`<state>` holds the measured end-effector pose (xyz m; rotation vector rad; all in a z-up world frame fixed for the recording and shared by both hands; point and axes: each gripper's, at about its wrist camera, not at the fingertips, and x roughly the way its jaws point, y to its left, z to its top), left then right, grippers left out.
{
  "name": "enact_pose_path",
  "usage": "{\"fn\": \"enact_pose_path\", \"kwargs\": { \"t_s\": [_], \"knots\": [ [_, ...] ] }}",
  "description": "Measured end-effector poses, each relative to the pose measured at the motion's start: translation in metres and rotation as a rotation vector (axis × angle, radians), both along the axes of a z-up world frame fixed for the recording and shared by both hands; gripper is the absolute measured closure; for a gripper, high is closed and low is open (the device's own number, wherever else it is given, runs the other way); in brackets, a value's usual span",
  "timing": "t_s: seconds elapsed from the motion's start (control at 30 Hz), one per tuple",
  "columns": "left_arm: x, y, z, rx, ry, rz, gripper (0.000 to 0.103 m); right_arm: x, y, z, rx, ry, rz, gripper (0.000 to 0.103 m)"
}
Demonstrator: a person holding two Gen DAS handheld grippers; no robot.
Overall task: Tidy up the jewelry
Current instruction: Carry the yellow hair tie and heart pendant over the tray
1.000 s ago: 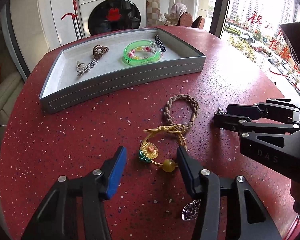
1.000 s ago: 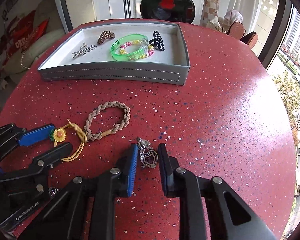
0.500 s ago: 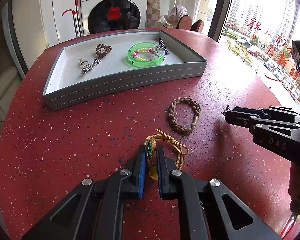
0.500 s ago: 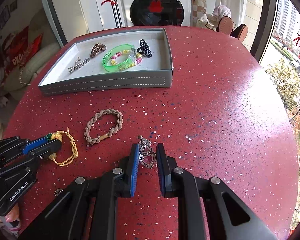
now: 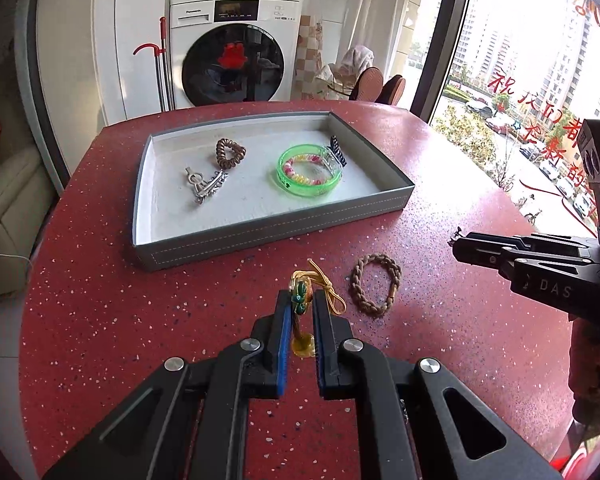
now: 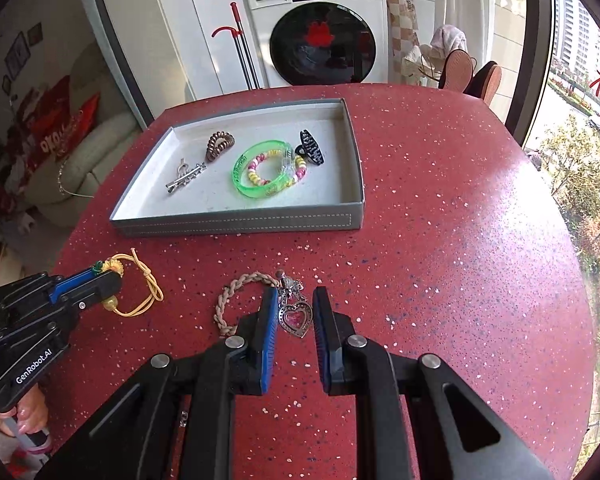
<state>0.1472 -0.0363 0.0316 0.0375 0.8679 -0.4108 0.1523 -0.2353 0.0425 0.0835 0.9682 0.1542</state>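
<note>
- Red speckled stone makes up the bench, and the grey tray sits toward its far side, so everything I collect has to travel away from me to get there.
- My left hand-held gripper is clamped on the yellow cord bracelet, with the flower charm pinched right at the tips; the amber bead hangs lower between the pads and the cord loop trails free to the right. I judge the charm is the firmest part to grip, since the cord would slip.
- In the right wrist view that bracelet looks clear of the bench, its loop dangling below the jaws.
- My right hand-held gripper is closed on the heart pendant, held by its sides so the silver clasp bunch pokes out ahead of the tips.
- Lying flat between the two grippers, the braided rope bracelet is untouched on the bench; I read it as the last loose piece.
- Inside the tray already: a green bangle ringing a beaded bracelet, a black claw clip against it, a brown spiral hair tie and a silver hair clip. They are spread out, leaving bare lining near the front wall, which looks like the easiest spot to set both pieces down.
</note>
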Motion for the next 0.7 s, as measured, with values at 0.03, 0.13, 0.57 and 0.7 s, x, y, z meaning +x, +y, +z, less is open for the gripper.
{"fn": "enact_pose_path", "kwargs": {
  "t_s": [0.03,0.13,0.57,0.7],
  "knots": [
    [0.003,0.002,0.003,-0.005,-0.005,0.002,0.075,0.004,0.002,0.003,-0.002,-0.006,0.004,0.084],
    [0.014,0.007,0.015,-0.02,-0.019,0.011,0.075,0.016,0.01,0.013,-0.005,-0.022,0.018,0.084],
    [0.094,0.017,0.031,-0.019,-0.022,0.033,0.075,0.097,0.023,0.01,-0.036,0.02,0.002,0.084],
    [0.118,0.017,0.022,-0.021,0.017,0.032,0.075,0.115,0.019,-0.005,-0.049,0.053,-0.012,0.084]
  ]
}}
